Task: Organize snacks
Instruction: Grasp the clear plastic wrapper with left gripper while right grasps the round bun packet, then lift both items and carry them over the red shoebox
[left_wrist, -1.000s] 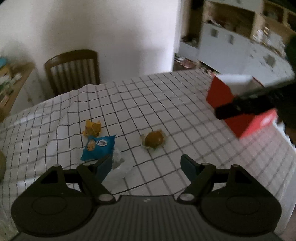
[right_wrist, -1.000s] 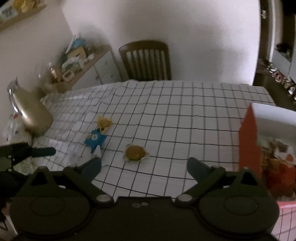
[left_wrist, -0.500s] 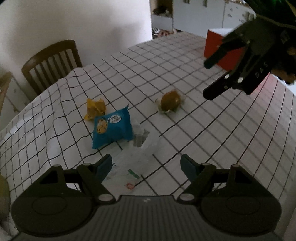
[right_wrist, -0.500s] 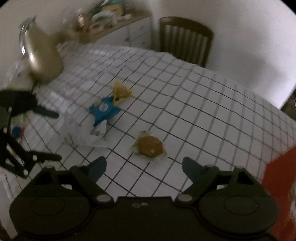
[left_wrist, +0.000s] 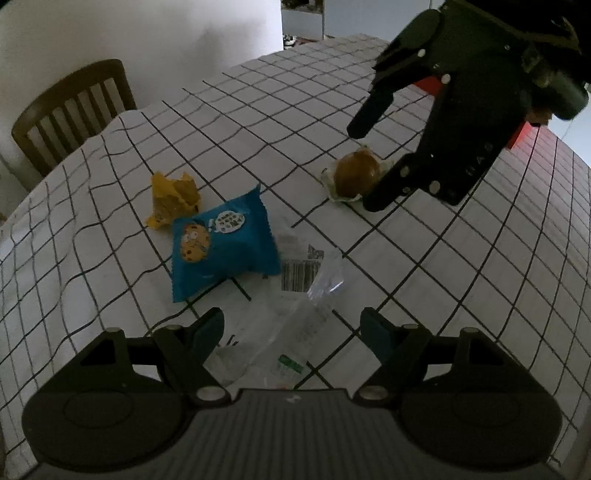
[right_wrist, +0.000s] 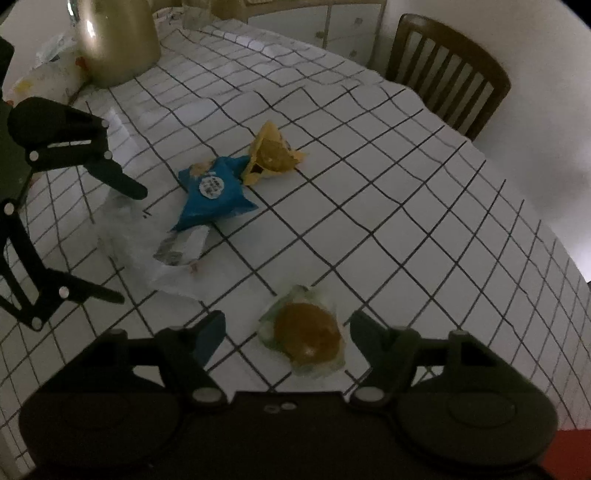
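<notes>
Surface: table under a white cloth with a black grid (left_wrist: 258, 122); four snack items lie on it.
Left gripper (left_wrist: 291, 328): jaws stand apart, nothing pressed between them; it hangs above the clear plastic packet (left_wrist: 295, 306). Whether the fingertips touch the packet cannot be told.
Right gripper (right_wrist: 286, 330): jaws apart and have just been closing; the wrapped bun (right_wrist: 306, 332) lies between the fingers, the pads not pressing on it. In the left wrist view this gripper (left_wrist: 364, 166) straddles the bun (left_wrist: 356, 173).
Blue cookie packet (left_wrist: 221, 247): lies flat, middle of the group, touching the clear packet's edge. Front shows a cartoon chocolate-chip cookie and a round white sticker with small print, not readable.
Clear plastic packet, markings: a white label with a barcode and fine print, too small to read; a small green mark near its lower end.
Yellow wrapper (left_wrist: 173, 199): crumpled, just beside the blue packet's far corner; no writing legible.
Wrapped bun, wrapping: brown round piece in a pale, see-through wrapper; no lettering seen; well apart from the other three.
Red box (left_wrist: 524, 129): mostly hidden behind the right gripper; no print visible.
Surroundings: wooden chair (left_wrist: 70, 114) at the table's far edge; gold-coloured jug (right_wrist: 114, 40) at a corner.
</notes>
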